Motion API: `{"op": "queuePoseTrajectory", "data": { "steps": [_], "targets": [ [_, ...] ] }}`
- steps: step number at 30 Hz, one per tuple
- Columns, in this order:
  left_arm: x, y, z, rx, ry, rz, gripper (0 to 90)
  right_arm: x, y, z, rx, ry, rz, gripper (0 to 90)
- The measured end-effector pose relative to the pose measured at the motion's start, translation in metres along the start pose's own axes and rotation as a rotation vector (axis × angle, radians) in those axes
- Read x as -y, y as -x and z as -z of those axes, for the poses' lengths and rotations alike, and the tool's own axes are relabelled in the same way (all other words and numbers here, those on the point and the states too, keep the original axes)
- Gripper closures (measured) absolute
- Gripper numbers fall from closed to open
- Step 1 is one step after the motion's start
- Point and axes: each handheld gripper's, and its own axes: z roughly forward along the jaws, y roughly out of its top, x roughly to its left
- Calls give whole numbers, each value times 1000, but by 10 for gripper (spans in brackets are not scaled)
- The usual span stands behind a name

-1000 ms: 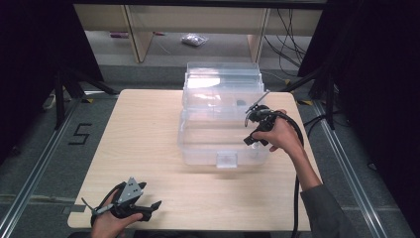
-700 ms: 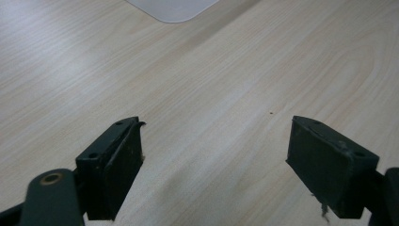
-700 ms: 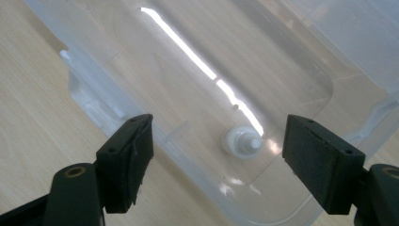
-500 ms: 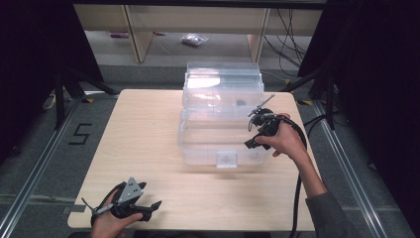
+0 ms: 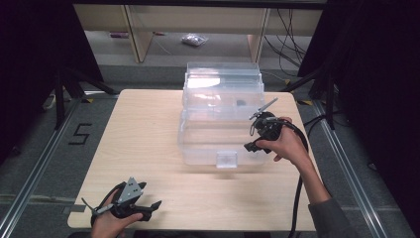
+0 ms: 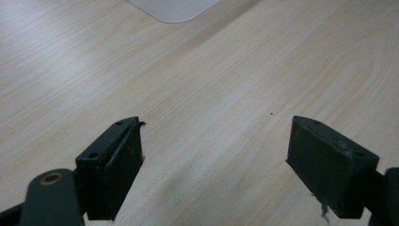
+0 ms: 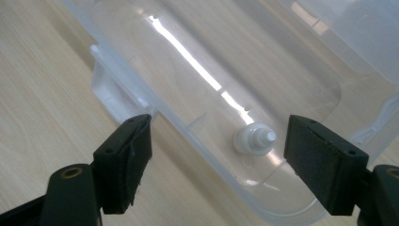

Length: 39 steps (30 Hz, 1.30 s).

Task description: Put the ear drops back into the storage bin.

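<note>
A clear plastic storage box (image 5: 218,134) stands mid-table, its lid (image 5: 223,82) raised at the back and a latch tab (image 5: 227,159) on the near side. My right gripper (image 5: 253,134) is held open against the box's right side. In the right gripper view the open gripper (image 7: 221,125) frames the box's rim (image 7: 188,122), and a small white knob (image 7: 254,139) on the clear wall lies between the jaws, touching neither. My left gripper (image 5: 151,208) rests open at the table's near left corner. It is also open (image 6: 216,129) over bare wood in the left gripper view.
The wooden table (image 5: 143,144) has free room left of the box and along its near edge. A pale rounded corner (image 6: 169,9) shows ahead of the left gripper. A cable (image 5: 297,198) trails from the right hand. Shelving and a bag (image 5: 194,39) lie beyond the table.
My right gripper has drifted slightly right and nearer along the box's right side. The left gripper has stayed put.
</note>
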Motion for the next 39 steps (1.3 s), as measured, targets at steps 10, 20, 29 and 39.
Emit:
{"op": "queuePoseTrajectory", "data": {
  "steps": [10, 20, 29, 39],
  "targets": [
    [-1, -1, 0, -2, -2, -20, 179, 18, -9, 4, -16, 66, -5, 240],
    [-1, -1, 0, -4, 0, -21, 179, 31, -15, 6, -34, 90, -17, 234],
    [-1, -1, 0, -4, -2, -20, 179, 38, -21, 8, -30, 126, 11, 221],
    [0, 2, -1, 6, 9, 10, 179, 45, -33, 9, -21, 162, 3, 212]
  ]
}}
